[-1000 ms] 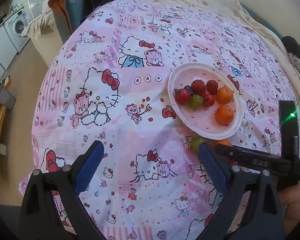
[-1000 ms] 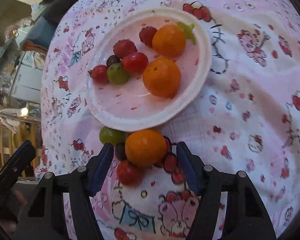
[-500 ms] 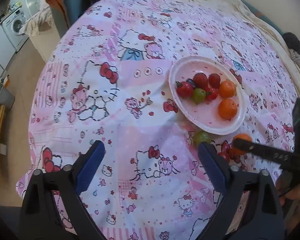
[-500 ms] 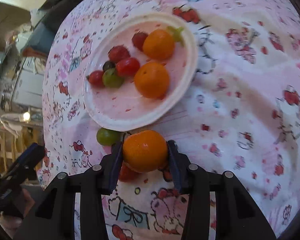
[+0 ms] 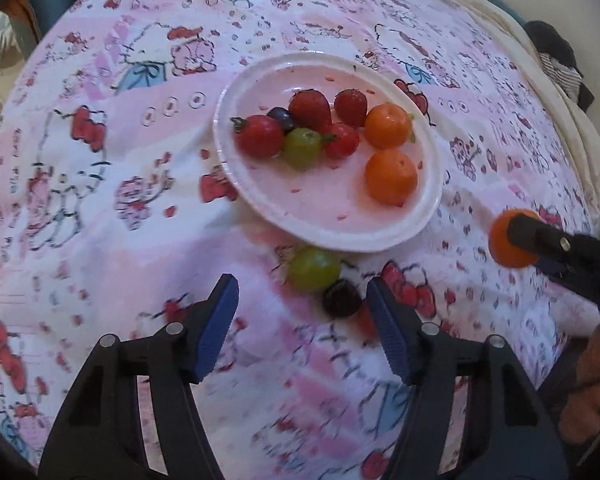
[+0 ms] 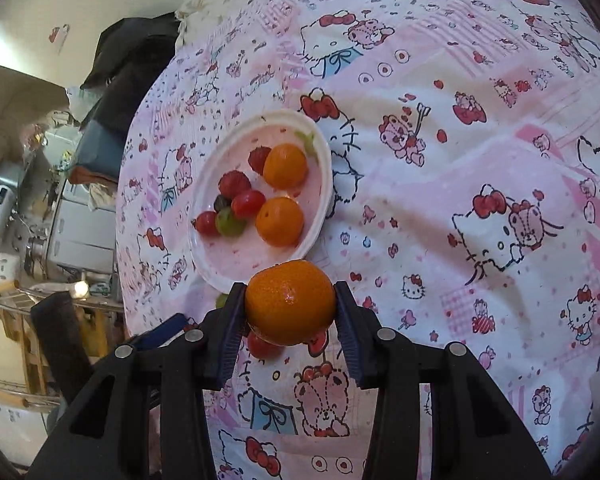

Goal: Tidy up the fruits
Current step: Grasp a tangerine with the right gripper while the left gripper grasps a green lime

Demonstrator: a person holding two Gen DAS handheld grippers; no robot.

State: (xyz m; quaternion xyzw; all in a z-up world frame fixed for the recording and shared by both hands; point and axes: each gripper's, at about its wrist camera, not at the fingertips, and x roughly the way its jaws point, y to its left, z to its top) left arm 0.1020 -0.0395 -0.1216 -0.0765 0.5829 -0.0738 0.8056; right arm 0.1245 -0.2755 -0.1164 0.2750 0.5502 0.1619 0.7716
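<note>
Since the earlier frames, the mandarin (image 6: pixel 290 302) has been lifted off the printed bedsheet (image 6: pixel 440 184) and is now pinched between the pads of the right gripper (image 6: pixel 290 312), clear of the cloth and just short of the white plate (image 6: pixel 324 184). It is gripped across its widest part — presumably so that it cannot roll out on the way to the plate, where two mandarins and several small fruits are already gathered. The right gripper is angled down toward the plate's near rim. The left gripper (image 5: pixel 302 322) has been brought down steeply over the loose green grape (image 5: pixel 314 269) and dark grape (image 5: pixel 342 299); its jaws have just been closing, but stand apart with nothing between them — the grapes lie just ahead of the tips.
</note>
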